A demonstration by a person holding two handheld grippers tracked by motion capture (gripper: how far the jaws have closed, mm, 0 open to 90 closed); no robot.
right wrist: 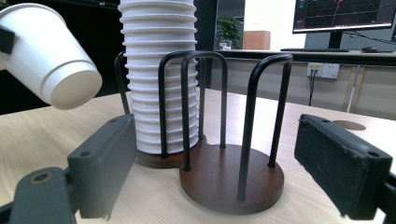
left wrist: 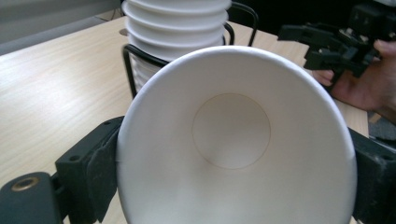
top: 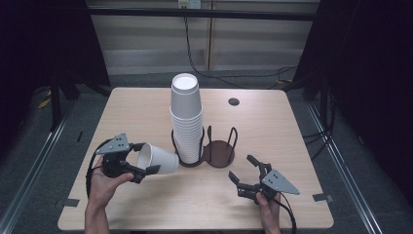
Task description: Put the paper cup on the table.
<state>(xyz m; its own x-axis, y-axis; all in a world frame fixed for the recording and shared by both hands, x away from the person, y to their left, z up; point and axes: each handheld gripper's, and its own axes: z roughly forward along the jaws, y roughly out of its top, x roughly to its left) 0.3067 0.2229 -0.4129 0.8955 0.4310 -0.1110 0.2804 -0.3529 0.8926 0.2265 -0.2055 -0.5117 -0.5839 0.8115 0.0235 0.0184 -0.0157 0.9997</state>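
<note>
Setting: pale wood tabletop [top: 146,107] in a dark-curtained bay, with a person's forearms coming in from the near edge.
Left claw: the left claw [top: 141,161] is clamped across the rim of a single white paper cup [top: 157,158], one black pad on each side of the mouth, as the left gripper view shows [left wrist: 233,135].
Cup axis: the cup lies tipped on its side, held off the tabletop, its open mouth towards the left hand and its closed base pointing at the holder; in the right gripper view the base faces down and right [right wrist: 74,88].
Holder: a two-bay black wire cup holder on dark wooden discs [top: 204,151] stands mid-table.
Filled bay: the bay nearer the left claw carries a tall stack of white paper cups, nested upside down [top: 186,117].
Empty bay: the free bay [right wrist: 233,177] sits on the far side of that stack from the held cup, just ahead of the right claw.
Right claw: the right claw [top: 243,170] has its jaws wide apart with nothing between them, low over the tabletop and aimed at the empty bay.
Key relation: the cup's base is just beside the foot of the stack, so the stack stands between the cup and the free bay.
Judgement: the left hand is the carrier and the nearer one to the stack; to seat the cup anywhere its long axis must turn from lying to upright, and reaching the empty bay probably means going up and over, or around, the stack.
</note>
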